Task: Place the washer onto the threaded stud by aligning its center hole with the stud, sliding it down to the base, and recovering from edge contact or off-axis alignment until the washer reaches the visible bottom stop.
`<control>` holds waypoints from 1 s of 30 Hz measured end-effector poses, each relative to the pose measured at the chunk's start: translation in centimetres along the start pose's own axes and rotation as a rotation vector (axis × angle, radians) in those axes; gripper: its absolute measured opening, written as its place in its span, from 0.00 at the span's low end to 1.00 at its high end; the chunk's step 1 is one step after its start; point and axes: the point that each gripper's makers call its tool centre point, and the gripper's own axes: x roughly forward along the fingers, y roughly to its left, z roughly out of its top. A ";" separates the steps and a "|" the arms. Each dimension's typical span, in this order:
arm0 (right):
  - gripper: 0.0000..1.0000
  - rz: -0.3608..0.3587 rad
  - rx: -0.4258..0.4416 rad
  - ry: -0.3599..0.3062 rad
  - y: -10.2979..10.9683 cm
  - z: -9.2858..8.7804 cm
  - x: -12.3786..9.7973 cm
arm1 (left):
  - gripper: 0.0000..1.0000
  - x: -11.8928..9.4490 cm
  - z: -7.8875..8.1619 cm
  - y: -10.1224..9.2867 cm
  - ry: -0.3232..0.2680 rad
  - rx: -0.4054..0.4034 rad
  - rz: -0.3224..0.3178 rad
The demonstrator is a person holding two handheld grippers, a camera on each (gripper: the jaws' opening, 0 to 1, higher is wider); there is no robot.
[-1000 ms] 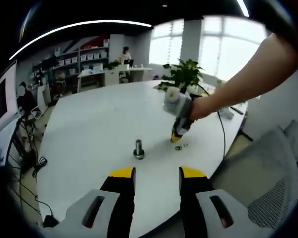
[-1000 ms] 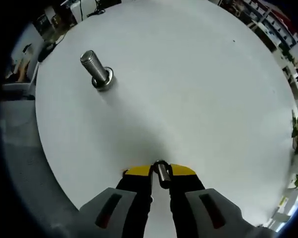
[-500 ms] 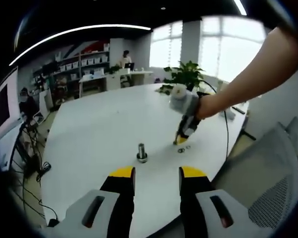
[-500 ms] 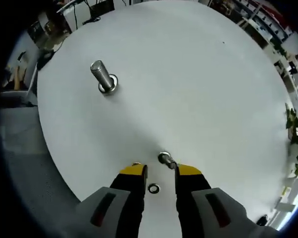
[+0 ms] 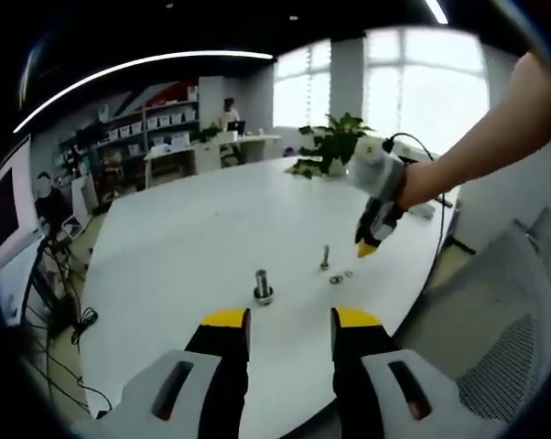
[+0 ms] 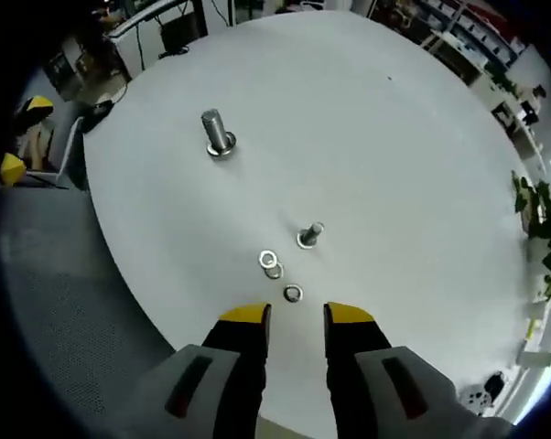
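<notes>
A thick threaded stud (image 5: 262, 285) (image 6: 216, 134) stands upright on the white round table (image 5: 184, 247) (image 6: 394, 155). A thinner stud (image 5: 325, 258) (image 6: 310, 235) stands upright to its right. Three small washers lie flat beside the thin stud, two touching (image 6: 271, 265) and one apart (image 6: 293, 294); two of them show in the left gripper view (image 5: 335, 279). My right gripper (image 6: 296, 315) (image 5: 364, 247) hangs open above the table, short of the washers, with nothing between its jaws. My left gripper (image 5: 291, 320) is open and empty, near the table's edge in front of the thick stud.
A mesh office chair (image 5: 495, 338) stands at the table's right edge. A potted plant (image 5: 335, 142) and a cable (image 5: 422, 151) sit at the far side. The person's arm (image 5: 477, 137) reaches in from the right. Grey floor (image 6: 65, 302) lies beyond the table's edge.
My right gripper, shut on the thin stud a second ago, opened, left it standing on the table and lifted back. The left gripper has barely moved.
</notes>
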 end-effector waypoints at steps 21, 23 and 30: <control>0.28 0.080 0.009 -0.059 -0.9 -2.7 2.6 | 0.35 -0.9 2.8 0.3 -0.132 0.000 0.031; 0.28 0.087 -0.011 -0.063 -0.9 -2.7 2.9 | 0.35 -0.9 2.3 0.8 -0.108 0.009 0.063; 0.28 0.103 -0.065 -0.099 -0.7 -1.8 3.6 | 0.35 -0.7 1.6 1.3 -0.068 0.036 0.099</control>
